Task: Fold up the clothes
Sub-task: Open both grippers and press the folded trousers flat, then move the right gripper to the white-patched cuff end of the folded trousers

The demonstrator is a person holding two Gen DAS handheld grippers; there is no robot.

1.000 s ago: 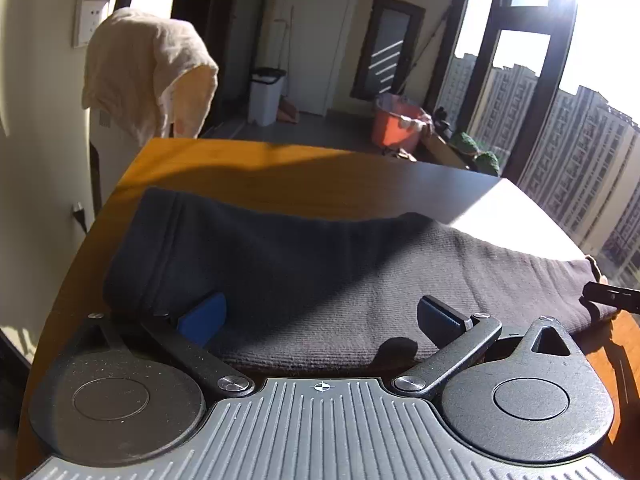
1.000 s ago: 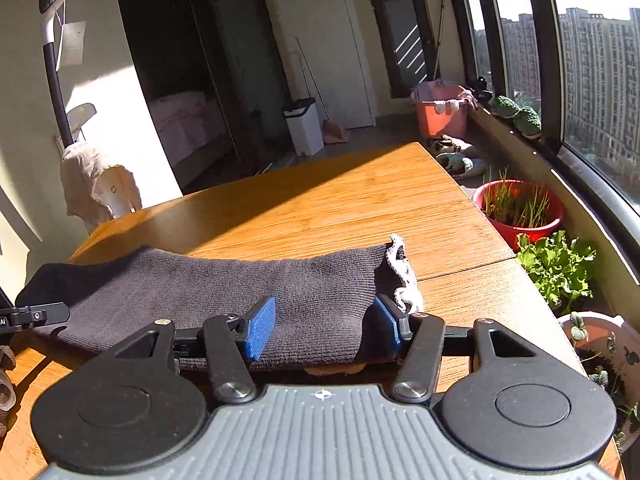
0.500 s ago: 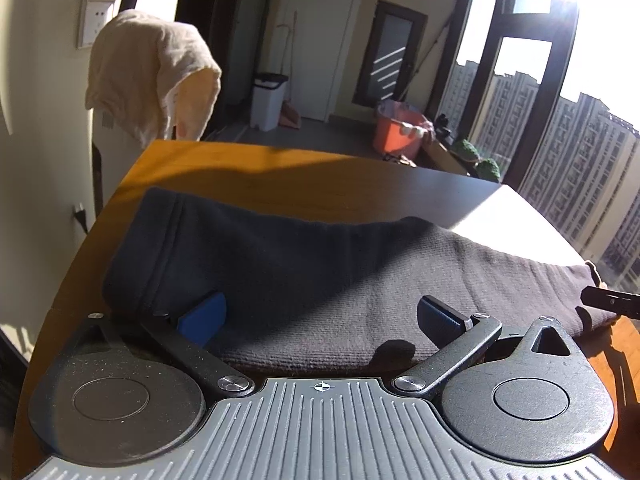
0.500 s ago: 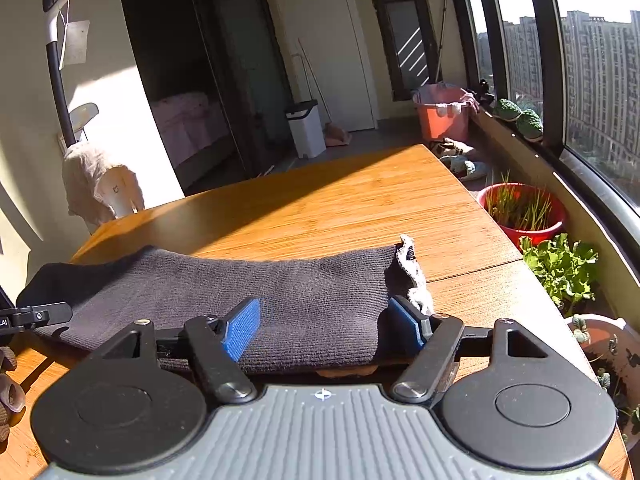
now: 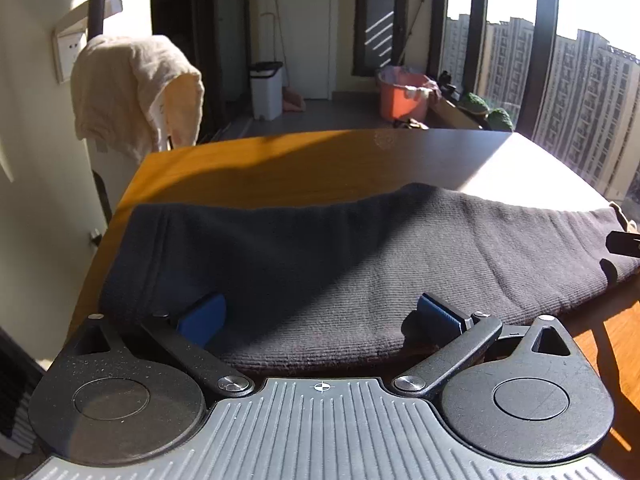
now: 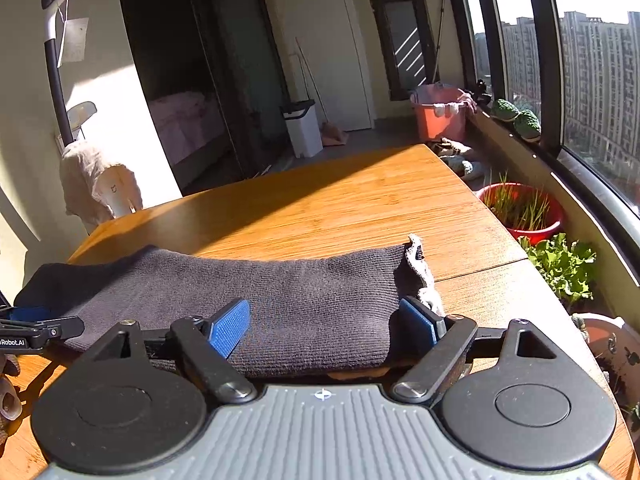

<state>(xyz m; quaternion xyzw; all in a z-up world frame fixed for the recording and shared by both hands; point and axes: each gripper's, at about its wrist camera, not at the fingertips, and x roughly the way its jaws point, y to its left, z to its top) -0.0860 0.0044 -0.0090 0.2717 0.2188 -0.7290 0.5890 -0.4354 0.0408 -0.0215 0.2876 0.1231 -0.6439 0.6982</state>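
Dark knit garment [image 5: 360, 256] is lying folded into a long band across the near part of the desk [image 6: 340, 204], one end toward the desk's left edge, the other toward its right edge, where a pale frilled trim [image 6: 420, 268] is showing.

Left gripper [image 5: 320, 316] is sitting at the near fold, released: jaws spread wide, cloth lying between them, not pinched. Right gripper [image 6: 324, 324] likewise released, blue pads [image 6: 230, 326] straddling the garment's right end, nothing clenched.

Judgement on risks:
- If either gripper is closing from this height, it may be catching only the top layer; the lower layer would then be staying on the desk and the fold opening up.
- Knit is looking soft and thick; an uneven lift by the two grippers would be skewing the band.
- The near fold is lying close to the desk's near edge; a pull toward the person could be dragging it off.
- The trim may be snagging on the right pad.
- Strong sun and deep shadow are hiding the layer edges on the left.
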